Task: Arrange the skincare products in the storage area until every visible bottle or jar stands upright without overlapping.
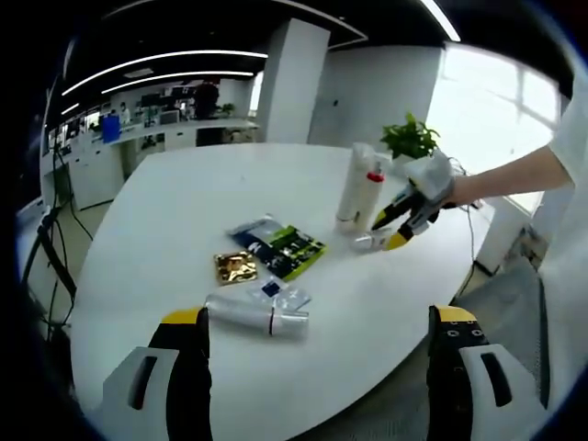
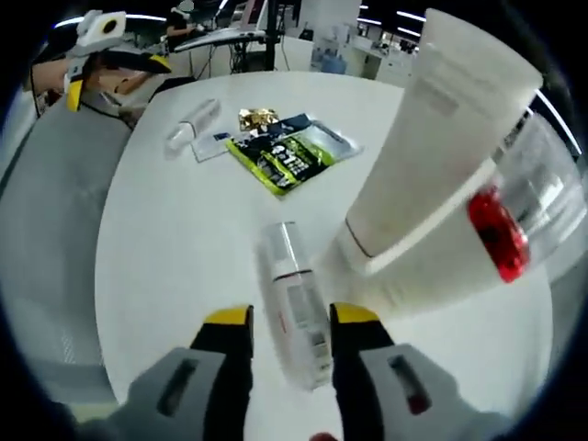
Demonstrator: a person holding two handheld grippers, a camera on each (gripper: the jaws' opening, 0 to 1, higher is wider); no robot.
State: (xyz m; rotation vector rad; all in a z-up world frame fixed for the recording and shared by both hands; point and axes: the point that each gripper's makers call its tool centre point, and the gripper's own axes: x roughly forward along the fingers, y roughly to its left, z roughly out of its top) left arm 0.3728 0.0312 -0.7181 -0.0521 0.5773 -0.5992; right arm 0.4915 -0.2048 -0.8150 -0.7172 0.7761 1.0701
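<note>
Right gripper fingers straddled small clear bottle lying on bench beside upright white tube; grip uncertain. Left gripper fingers spread, released, near fallen tube.

A white tube with a red dot, a green-and-black sachet and a gold packet are seen on a white counter.

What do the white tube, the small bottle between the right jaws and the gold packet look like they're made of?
White tube: likely soft matte plastic, opaque, with a flat crimped end.
Small bottle: probably clear glossy plastic or glass, see-through with bright highlights; which one is unclear.
Gold packet: apparently metallic foil, crinkled and mirror-shiny.
</note>
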